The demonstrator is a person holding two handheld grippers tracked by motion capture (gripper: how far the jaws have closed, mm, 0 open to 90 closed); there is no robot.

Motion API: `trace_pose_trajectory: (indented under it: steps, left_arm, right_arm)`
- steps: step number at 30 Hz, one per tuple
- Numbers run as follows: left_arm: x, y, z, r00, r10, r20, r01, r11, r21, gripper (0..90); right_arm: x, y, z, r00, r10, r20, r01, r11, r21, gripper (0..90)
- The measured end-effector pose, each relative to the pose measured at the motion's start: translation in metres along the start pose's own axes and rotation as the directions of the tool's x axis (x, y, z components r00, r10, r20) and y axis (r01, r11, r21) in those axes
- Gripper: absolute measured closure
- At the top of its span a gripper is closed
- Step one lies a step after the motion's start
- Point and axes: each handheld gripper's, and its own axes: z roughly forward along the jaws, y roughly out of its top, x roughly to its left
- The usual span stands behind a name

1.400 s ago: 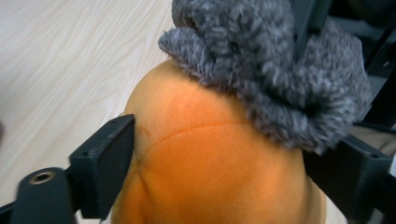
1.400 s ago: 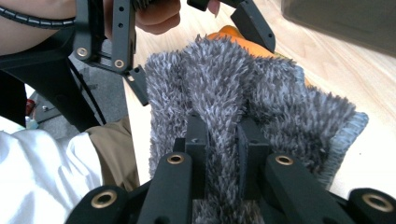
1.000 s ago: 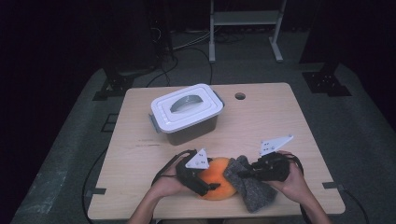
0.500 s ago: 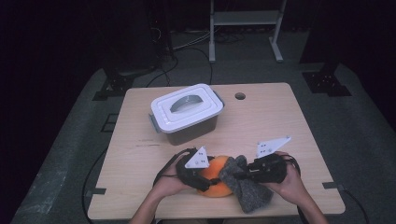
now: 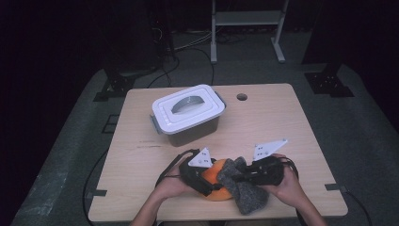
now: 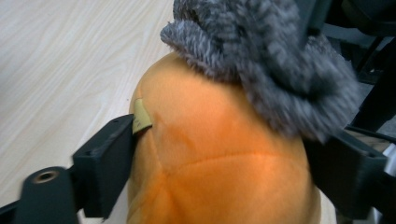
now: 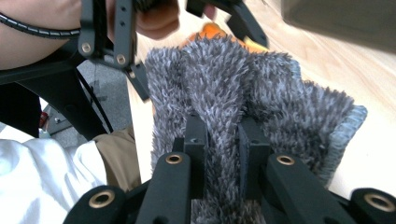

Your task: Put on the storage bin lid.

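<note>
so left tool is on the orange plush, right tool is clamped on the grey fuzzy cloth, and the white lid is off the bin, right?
One slip: the white lid is on the bin, as the high view shows. The rest holds: left tool straddles the orange plush, and right tool is clamped on the grey fuzzy cloth.

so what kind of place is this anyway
Probably a lab or recording workspace, not a home: a bare wooden table on grey carpet in a dark room, cables trailing on the floor, and a metal equipment stand behind.
</note>
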Motion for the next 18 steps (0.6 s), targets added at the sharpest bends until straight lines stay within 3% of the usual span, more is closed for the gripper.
trace_pose_trajectory:
  steps: [2, 7, 9, 15, 18]
  left_arm:
    - [0.003, -0.003, -0.002, 1.0000, -0.007, 0.003, 0.007, 1.0000, 0.000, 20.4]
    - [0.009, -0.014, -0.006, 0.9992, -0.035, 0.019, 0.035, 0.9991, -0.025, 22.4]
    - [0.009, -0.014, -0.006, 0.9995, -0.023, 0.023, 0.024, 0.9994, -0.024, 23.2]
    - [0.003, -0.011, -0.006, 0.9990, 0.023, 0.037, -0.022, 0.9995, -0.022, 22.0]
    - [0.003, -0.005, -0.004, 0.9987, -0.014, 0.048, 0.014, 0.9999, 0.000, 9.3]
  right_arm:
    - [-0.006, -0.005, -0.002, 0.9999, 0.013, 0.008, -0.014, 1.000, 0.008, 76.4]
    - [-0.026, -0.022, -0.006, 0.9951, 0.099, 0.001, -0.099, 0.994, 0.038, 76.0]
    - [-0.029, -0.024, -0.009, 0.9932, 0.117, 0.000, -0.117, 0.993, 0.030, 76.2]
    - [-0.021, -0.012, -0.013, 0.9954, 0.092, -0.024, -0.093, 0.995, -0.045, 76.2]
    - [-0.016, -0.011, -0.004, 0.9966, 0.078, -0.027, -0.078, 0.997, -0.007, 75.9]
